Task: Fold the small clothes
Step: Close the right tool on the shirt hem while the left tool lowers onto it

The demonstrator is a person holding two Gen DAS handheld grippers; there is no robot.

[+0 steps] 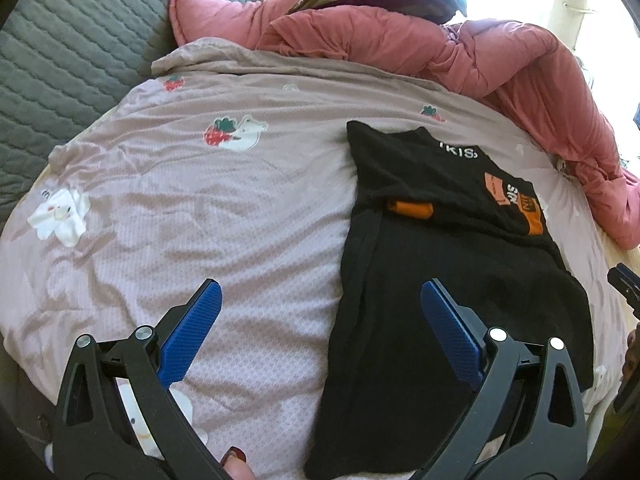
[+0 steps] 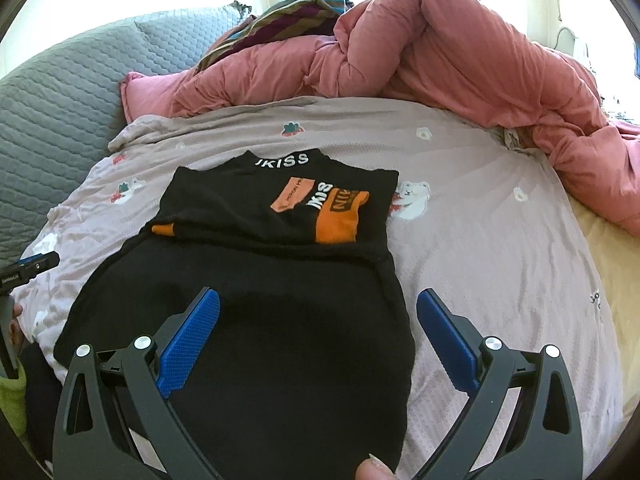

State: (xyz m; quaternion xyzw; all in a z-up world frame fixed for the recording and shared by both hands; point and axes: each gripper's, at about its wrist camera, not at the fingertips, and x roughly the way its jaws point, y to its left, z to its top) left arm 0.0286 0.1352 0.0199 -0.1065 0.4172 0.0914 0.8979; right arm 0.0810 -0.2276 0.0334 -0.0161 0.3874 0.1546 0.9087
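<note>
Bed sheet [image 1: 240, 200], mauve with strawberry-and-bear print, spread wrinkled across the bed. Pink duvet [image 2: 460, 60] bunched along far edge; grey quilted headboard [image 1: 60, 60] at left. Black shirt [image 2: 280, 340] with orange patches lying flat on sheet, sides folded inward, collar lettering away from cameras. Left gripper [image 1: 320, 320] low over sheet at shirt's left edge, fingers [image 1: 196, 328] spread, holding nothing. Right gripper [image 2: 318, 320] over shirt's lower half, fingers [image 2: 444, 332] spread, empty.
</note>
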